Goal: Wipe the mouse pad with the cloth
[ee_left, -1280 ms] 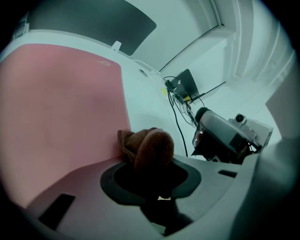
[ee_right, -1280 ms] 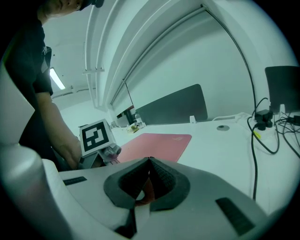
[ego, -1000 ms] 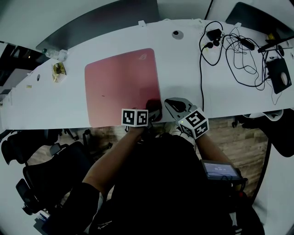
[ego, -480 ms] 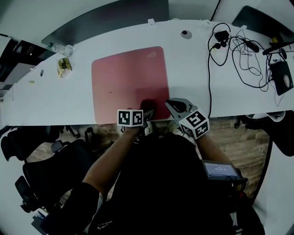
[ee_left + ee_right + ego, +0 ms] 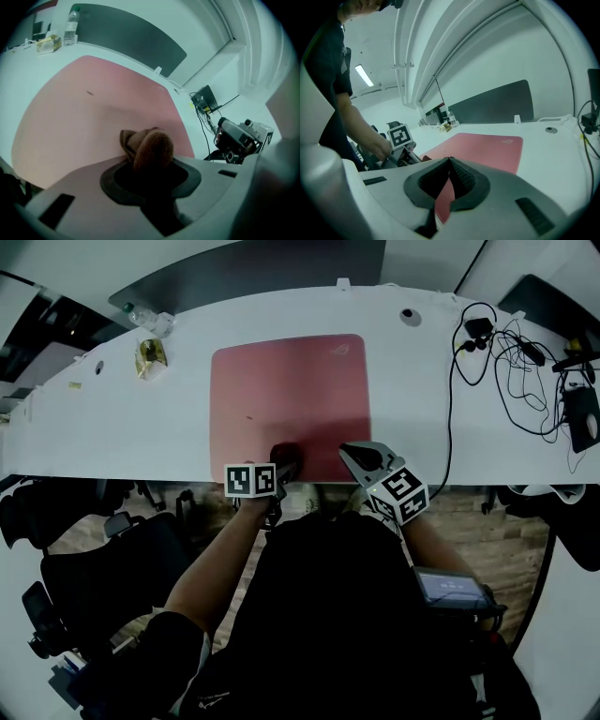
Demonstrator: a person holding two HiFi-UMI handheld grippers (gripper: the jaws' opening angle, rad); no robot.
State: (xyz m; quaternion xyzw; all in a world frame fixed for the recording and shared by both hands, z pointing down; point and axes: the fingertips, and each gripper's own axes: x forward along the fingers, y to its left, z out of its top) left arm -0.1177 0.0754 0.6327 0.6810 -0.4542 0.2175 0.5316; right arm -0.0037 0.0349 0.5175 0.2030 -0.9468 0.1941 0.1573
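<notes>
Several cables point(image 5: 514, 371) right of mouse pad point(image 5: 291, 399).

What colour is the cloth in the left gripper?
Brown; the cloth shows best in the left gripper view.

Tangled cables point(image 5: 514, 360) lie on the white desk point(image 5: 112, 427).

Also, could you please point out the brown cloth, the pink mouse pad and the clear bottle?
Brown fuzzy cloth point(image 5: 152, 149): left gripper view, its bunched middle.
Pink rectangular mouse pad point(image 5: 291, 395): head view, its bare centre.
Clear plastic bottle point(image 5: 70, 32): left gripper view, its body.
</notes>
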